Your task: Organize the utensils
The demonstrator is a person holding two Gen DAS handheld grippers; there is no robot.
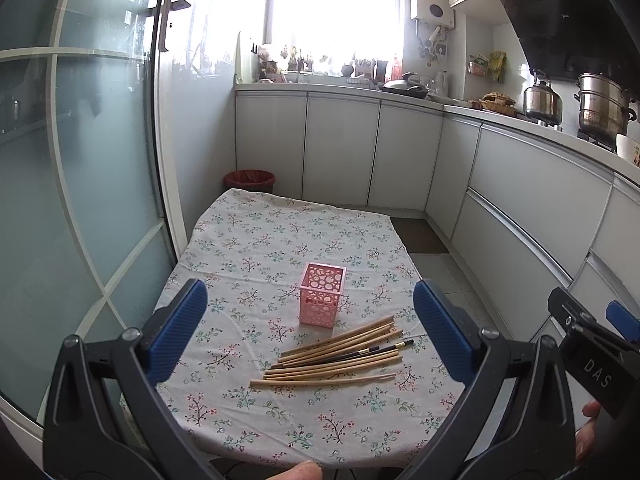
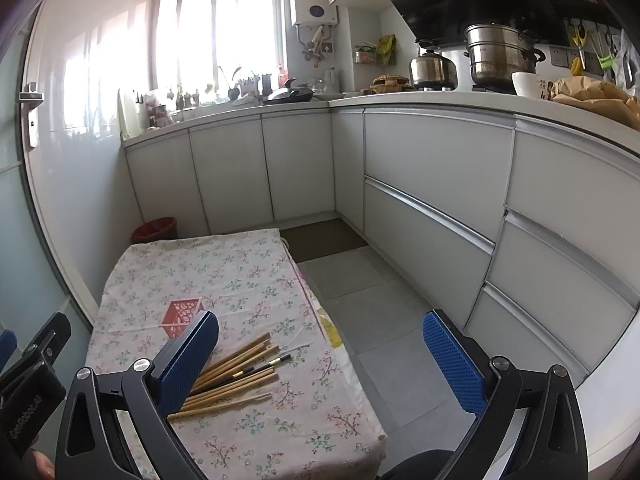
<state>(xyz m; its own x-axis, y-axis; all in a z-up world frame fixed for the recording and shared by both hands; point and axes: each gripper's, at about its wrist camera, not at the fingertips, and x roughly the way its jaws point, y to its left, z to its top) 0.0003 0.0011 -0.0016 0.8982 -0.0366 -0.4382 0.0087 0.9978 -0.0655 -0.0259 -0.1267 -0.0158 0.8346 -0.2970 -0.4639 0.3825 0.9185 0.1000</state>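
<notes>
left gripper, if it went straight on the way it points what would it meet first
Most likely the pink perforated holder, which sits almost centred between the open left gripper; the loose chopsticks lie lower and nearer. Depth is unclear, so it might pass above both.

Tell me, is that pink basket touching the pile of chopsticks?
Apart. The left wrist view shows a strip of flowered cloth between the pink basket and the nearest of the chopsticks.

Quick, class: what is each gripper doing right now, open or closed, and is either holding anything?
Left gripper: open, holding nothing, above the chopsticks and pink holder.
Right gripper: open, holding nothing.
</notes>
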